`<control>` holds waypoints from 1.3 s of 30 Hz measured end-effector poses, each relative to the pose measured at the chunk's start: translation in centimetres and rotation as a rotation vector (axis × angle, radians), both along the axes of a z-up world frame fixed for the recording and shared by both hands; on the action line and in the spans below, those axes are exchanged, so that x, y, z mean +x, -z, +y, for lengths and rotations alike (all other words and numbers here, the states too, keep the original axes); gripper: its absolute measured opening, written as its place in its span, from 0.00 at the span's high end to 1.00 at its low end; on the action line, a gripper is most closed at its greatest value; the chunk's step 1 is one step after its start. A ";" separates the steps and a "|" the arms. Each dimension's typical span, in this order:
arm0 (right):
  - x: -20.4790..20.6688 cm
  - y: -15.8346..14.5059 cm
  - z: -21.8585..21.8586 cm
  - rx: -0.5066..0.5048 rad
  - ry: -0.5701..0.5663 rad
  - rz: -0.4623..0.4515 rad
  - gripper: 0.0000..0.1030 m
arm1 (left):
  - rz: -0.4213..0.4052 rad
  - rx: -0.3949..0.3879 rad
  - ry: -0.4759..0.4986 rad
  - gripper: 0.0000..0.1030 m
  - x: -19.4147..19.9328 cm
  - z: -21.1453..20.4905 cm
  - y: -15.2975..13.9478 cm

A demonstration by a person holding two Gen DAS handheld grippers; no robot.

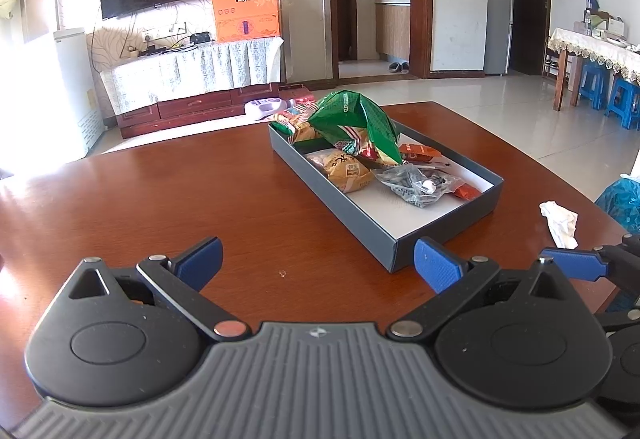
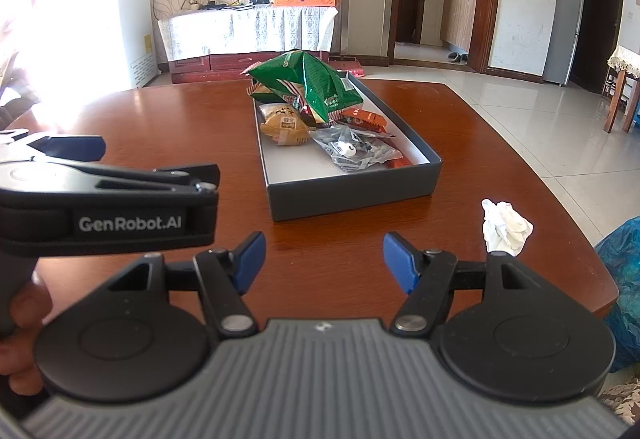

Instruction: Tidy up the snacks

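A grey shallow box point(image 1: 436, 227) point(image 2: 352, 191) sits on the brown table and holds the snacks. Among them are a green bag point(image 1: 360, 119) point(image 2: 320, 79), a tan round pastry pack point(image 1: 348, 171) point(image 2: 286, 127), a clear packet point(image 1: 420, 183) point(image 2: 356, 149) and an orange-red packet point(image 1: 420, 153) point(image 2: 368, 117). My left gripper point(image 1: 318, 267) hangs open over bare table just short of the box's near corner, nothing between its blue pads. My right gripper point(image 2: 324, 263) is open too, empty, in front of the box's near wall. The two grippers are side by side.
A crumpled white tissue point(image 1: 560, 223) point(image 2: 506, 227) lies on the table right of the box. A blue plastic bag point(image 2: 624, 271) sits past the table's right edge. Fingers of a hand point(image 2: 24, 319) hold the left gripper's handle. Bare tabletop point(image 1: 160, 191) spreads left of the box.
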State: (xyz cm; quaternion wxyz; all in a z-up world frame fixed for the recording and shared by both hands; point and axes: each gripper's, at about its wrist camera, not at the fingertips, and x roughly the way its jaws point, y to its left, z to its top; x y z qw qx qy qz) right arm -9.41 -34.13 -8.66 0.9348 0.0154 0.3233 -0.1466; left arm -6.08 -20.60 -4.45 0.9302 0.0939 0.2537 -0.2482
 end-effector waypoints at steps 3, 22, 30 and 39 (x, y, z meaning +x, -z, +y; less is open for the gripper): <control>0.0 0.0 0.0 -0.001 0.000 0.000 0.34 | -0.001 0.001 0.001 0.00 0.0 0.0 0.0; 0.0 0.0 0.0 0.000 0.000 0.001 0.34 | 0.007 -0.001 0.008 0.00 -0.1 -0.1 0.1; 0.0 -0.1 0.1 -0.001 0.001 0.001 0.34 | 0.010 0.002 0.009 0.00 -0.1 -0.2 0.2; 0.0 -0.1 0.0 0.000 0.000 0.002 0.34 | -0.005 -0.017 0.013 0.00 -0.3 0.1 0.3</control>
